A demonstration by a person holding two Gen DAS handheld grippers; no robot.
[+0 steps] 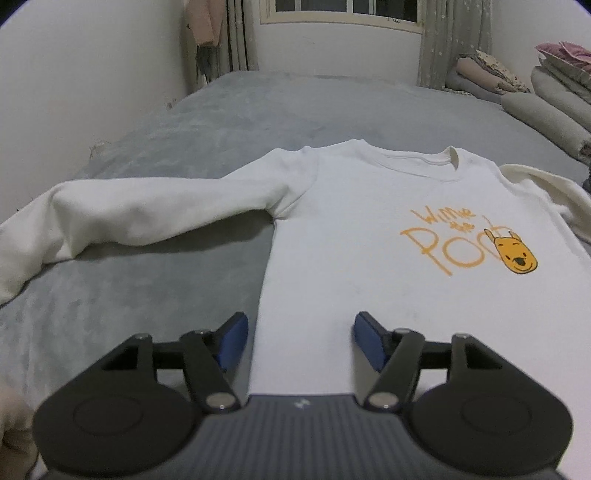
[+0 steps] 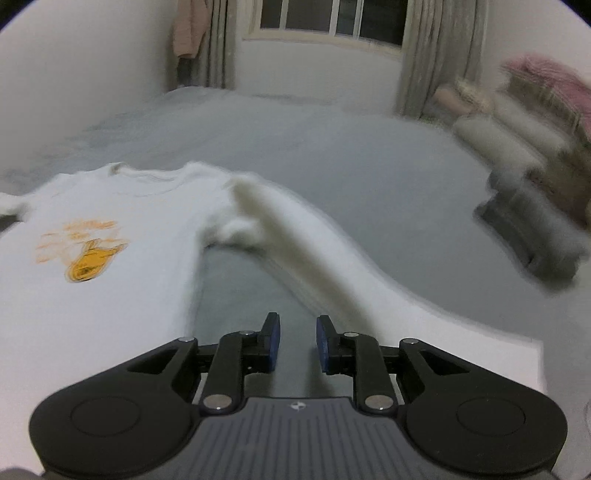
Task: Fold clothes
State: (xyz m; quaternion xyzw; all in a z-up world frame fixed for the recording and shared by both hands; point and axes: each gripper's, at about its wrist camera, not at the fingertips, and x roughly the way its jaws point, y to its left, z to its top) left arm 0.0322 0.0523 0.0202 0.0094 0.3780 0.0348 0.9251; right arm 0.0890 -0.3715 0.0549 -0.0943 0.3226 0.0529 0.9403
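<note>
Ahead of the left gripper (image 1: 299, 341), a white sweatshirt (image 1: 369, 236) lies flat, print up, on the grey bed (image 1: 147, 288), sleeves out, likely spread for folding. Its jaws gape, holding nothing. The right gripper (image 2: 297, 341), partly spread and empty, faces the right sleeve (image 2: 314, 258).

Both wrist views look forward low over the bed (image 1: 184, 122), facing the far window (image 1: 343, 11). The left wrist view sits near the sweatshirt (image 1: 369, 229) hem, at its left edge, sharp. The right wrist view sits near the hem's right side, over the gap beside the right sleeve (image 2: 306, 251), motion-blurred. Shared: sweatshirt chest print (image 1: 472, 243), far window with curtains (image 2: 432, 55), folded bedding (image 1: 554, 99) at far right.
</note>
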